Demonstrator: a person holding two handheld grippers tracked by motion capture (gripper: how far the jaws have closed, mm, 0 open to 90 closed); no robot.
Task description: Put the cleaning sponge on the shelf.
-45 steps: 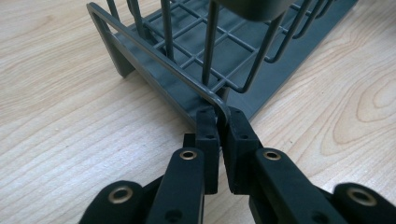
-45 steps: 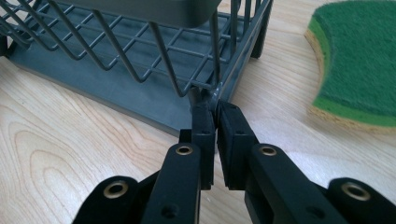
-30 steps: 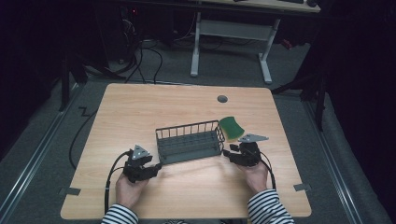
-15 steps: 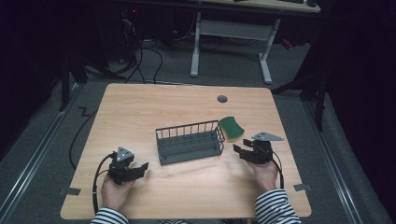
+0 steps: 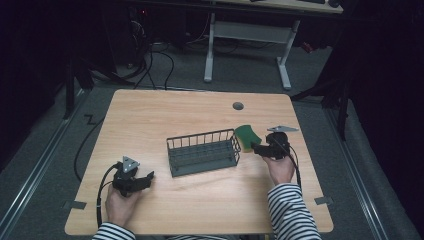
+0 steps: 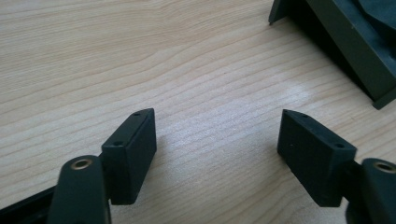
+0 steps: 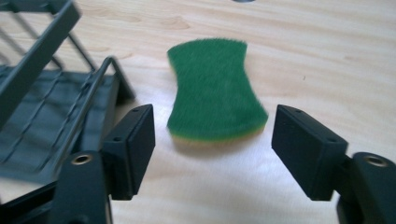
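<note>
Since earlier frame both hands pulled off wire rack: left gripper now lower left, right gripper right of centre. Both jaws just been opening, spread, nothing btwn. Green sponge on tabletop ahead, just beside rack's right end. We approach low, straddle narrow waist, squeeze evenly.

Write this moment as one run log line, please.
left gripper: jaws just opening, nothing between | right gripper: jaws just opening, facing green sponge | sponge flat on table beside wire basket
</note>
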